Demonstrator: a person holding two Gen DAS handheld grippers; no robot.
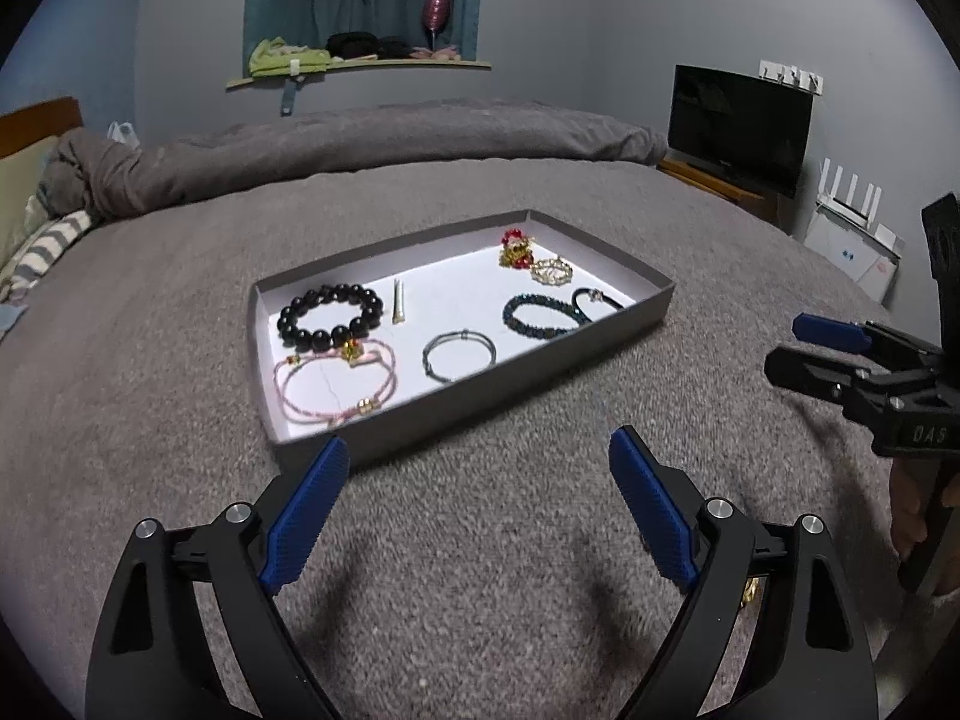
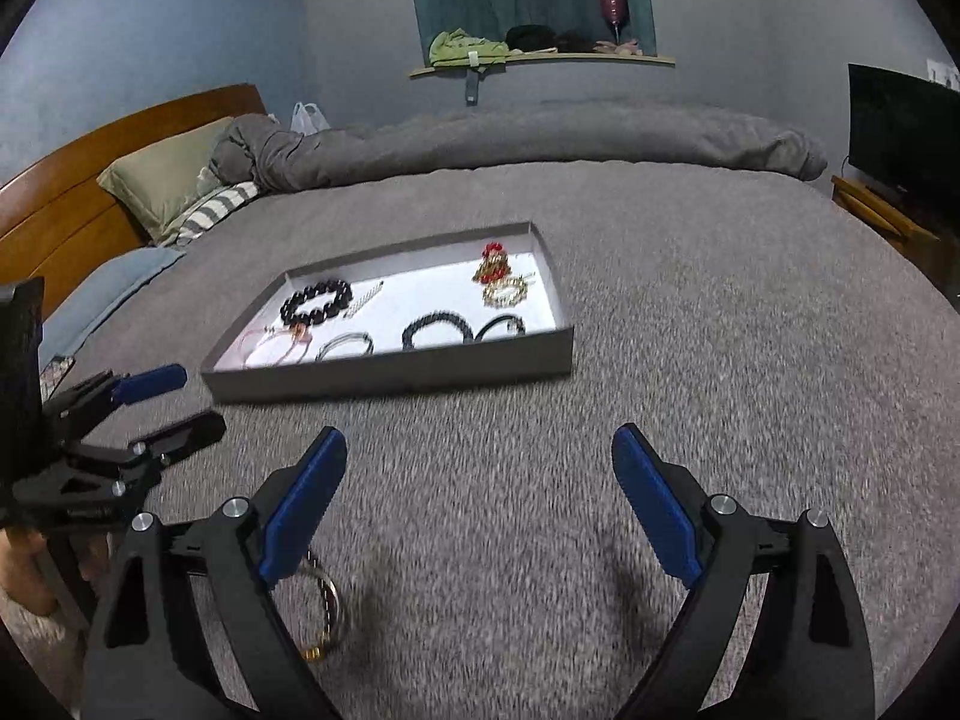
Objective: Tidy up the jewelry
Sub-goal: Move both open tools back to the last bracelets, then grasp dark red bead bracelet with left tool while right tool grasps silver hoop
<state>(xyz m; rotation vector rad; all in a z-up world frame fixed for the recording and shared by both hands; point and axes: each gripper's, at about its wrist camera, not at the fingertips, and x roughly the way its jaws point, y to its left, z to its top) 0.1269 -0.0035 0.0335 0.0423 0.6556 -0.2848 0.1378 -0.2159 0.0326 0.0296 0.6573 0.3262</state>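
Note:
A shallow grey tray (image 1: pixel 480 384) (image 2: pixel 390 369) with a white floor lies on the grey bed. It holds a black bead bracelet (image 1: pixel 331 315) (image 2: pixel 316 302), a pink cord bracelet (image 1: pixel 336 387), a grey cord bracelet (image 1: pixel 459 355), a dark blue bracelet (image 1: pixel 537 315), a black cord bracelet (image 1: pixel 600 303), a gold ring-like piece (image 1: pixel 552 270), a red-and-gold charm (image 1: pixel 516 249) (image 2: pixel 493 264) and a small metal clip (image 1: pixel 398 301). A loose gold-clasped bracelet (image 2: pixel 324 606) lies on the blanket beside my right gripper's left finger. My left gripper (image 1: pixel 480 510) and right gripper (image 2: pixel 480 504) are open and empty, short of the tray.
Rolled grey duvet (image 1: pixel 390 144) lies along the far side of the bed. Pillows and a wooden headboard (image 2: pixel 90 180) are at the left. A TV (image 1: pixel 741 126) on a stand is at the right. The right gripper shows at the left wrist view's right edge (image 1: pixel 840 360).

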